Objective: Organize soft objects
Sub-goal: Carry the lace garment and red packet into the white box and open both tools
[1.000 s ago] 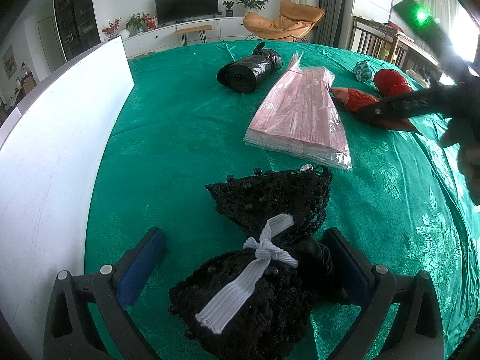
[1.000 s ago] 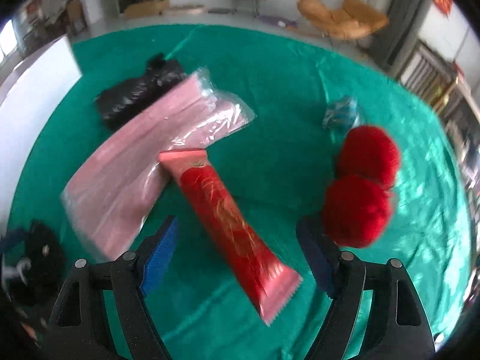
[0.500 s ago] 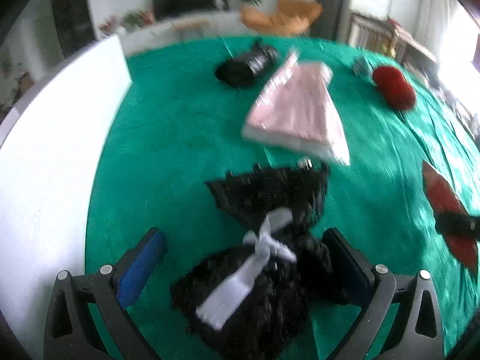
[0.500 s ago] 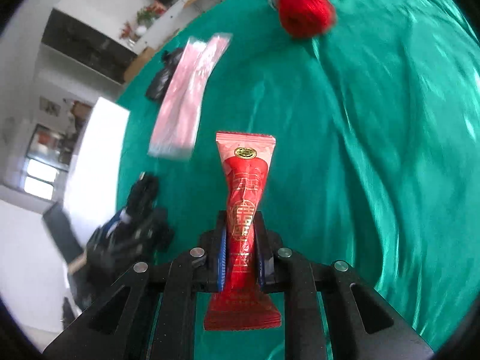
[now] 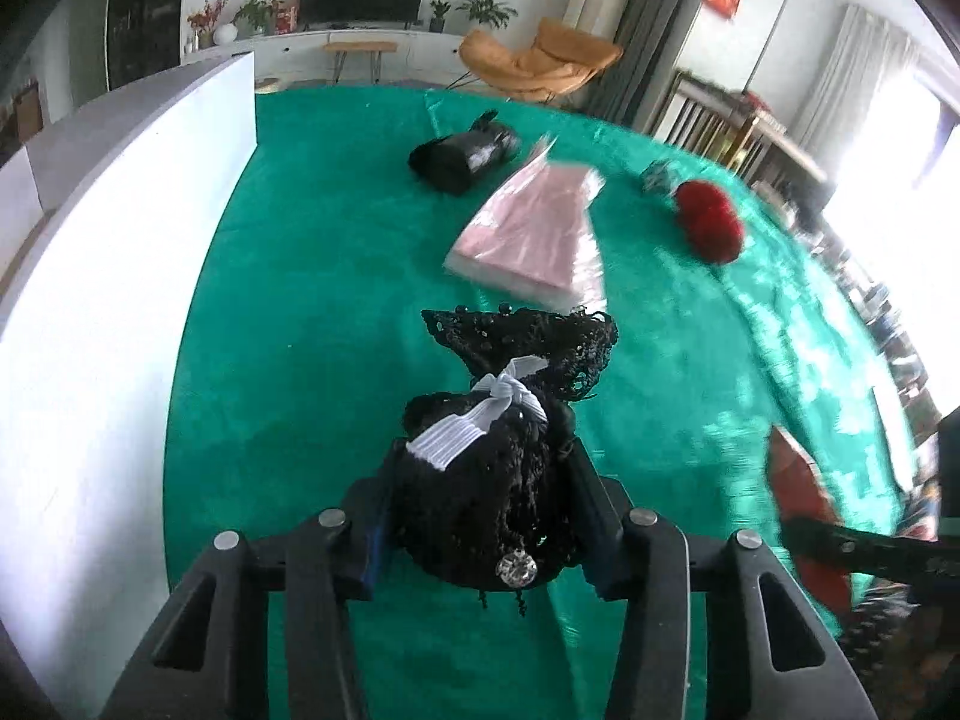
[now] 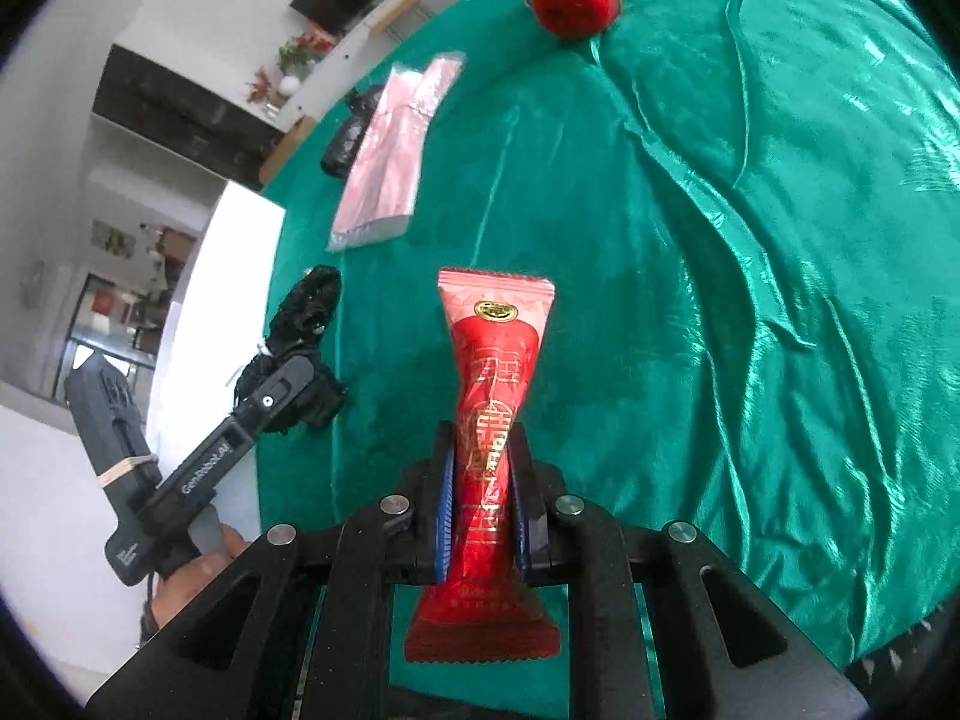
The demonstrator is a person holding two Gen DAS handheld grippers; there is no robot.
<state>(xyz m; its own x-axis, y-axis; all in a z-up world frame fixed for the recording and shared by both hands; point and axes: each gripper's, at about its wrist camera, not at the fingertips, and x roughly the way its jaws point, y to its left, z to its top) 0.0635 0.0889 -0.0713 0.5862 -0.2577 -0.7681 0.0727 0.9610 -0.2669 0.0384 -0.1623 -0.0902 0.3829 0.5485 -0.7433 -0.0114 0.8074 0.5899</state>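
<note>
My left gripper point(image 5: 480, 498) is shut on a black lace pouch point(image 5: 498, 450) tied with a white ribbon, just above the green tablecloth point(image 5: 312, 312). My right gripper point(image 6: 483, 480) is shut on a red foil packet point(image 6: 489, 420) and holds it upright above the cloth. In the right wrist view the left gripper point(image 6: 282, 390) and the pouch point(image 6: 306, 318) show at the left. The red packet also shows at the right edge of the left wrist view point(image 5: 804, 510). A pink plastic pack point(image 5: 534, 234), a black roll point(image 5: 462, 156) and red yarn balls point(image 5: 711, 219) lie farther back.
A white board point(image 5: 120, 276) stands along the table's left side. A small teal bundle point(image 5: 657, 174) lies beside the yarn. The cloth is wrinkled at the right point(image 6: 750, 240). Chairs and room furniture stand beyond the far edge.
My left gripper has closed on the black pouch. My right gripper has closed on the red packet, lifted it and carried it toward the near right of the table.
</note>
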